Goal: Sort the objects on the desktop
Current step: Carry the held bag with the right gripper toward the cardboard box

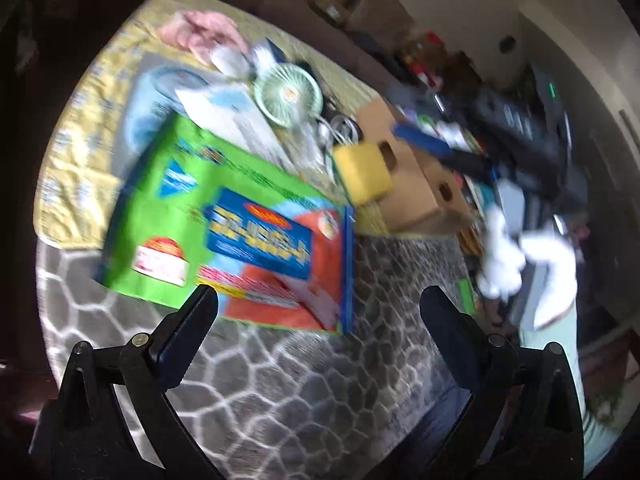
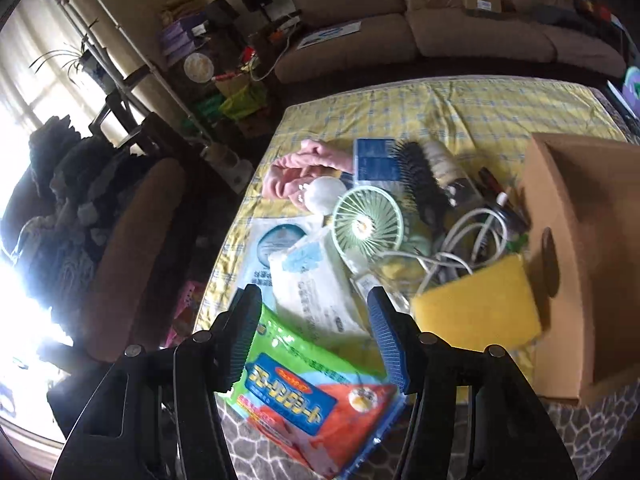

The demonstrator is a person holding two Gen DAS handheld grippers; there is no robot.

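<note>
Green wipes pack point(image 2: 316, 396) lying flat at the table's near edge, between our right gripper's point(image 2: 320, 340) spread fingers, not clamped, our left gripper point(image 1: 318, 300) also spread wide just before it, yellow sponge point(image 2: 476, 304) beside the cardboard box point(image 2: 580, 240).

Open left gripper point(image 1: 318, 300) above green packet point(image 1: 224, 228)
</note>
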